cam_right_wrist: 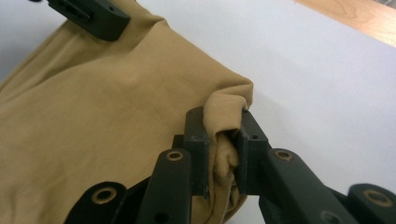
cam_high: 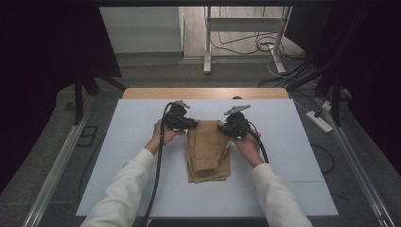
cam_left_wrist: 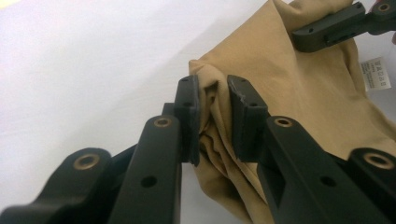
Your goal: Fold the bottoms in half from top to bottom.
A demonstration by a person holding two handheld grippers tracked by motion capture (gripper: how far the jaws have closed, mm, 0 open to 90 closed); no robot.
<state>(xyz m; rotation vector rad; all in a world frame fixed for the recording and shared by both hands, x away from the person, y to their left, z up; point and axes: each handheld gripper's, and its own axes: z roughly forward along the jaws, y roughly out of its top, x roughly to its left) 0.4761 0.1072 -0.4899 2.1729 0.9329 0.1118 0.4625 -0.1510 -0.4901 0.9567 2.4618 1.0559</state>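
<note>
left tongs point(cam_left_wrist: 214, 121): clamped on garment corner | right tongs point(cam_right_wrist: 224, 151): clamped on other corner | one folded tan garment point(cam_high: 206, 150)

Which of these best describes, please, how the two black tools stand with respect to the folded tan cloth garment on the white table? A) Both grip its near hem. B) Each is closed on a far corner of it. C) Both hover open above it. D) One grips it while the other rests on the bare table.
B: the left tool pinches bunched fabric at one far corner of the folded tan cloth garment, and the right tool pinches the other far corner.
</note>
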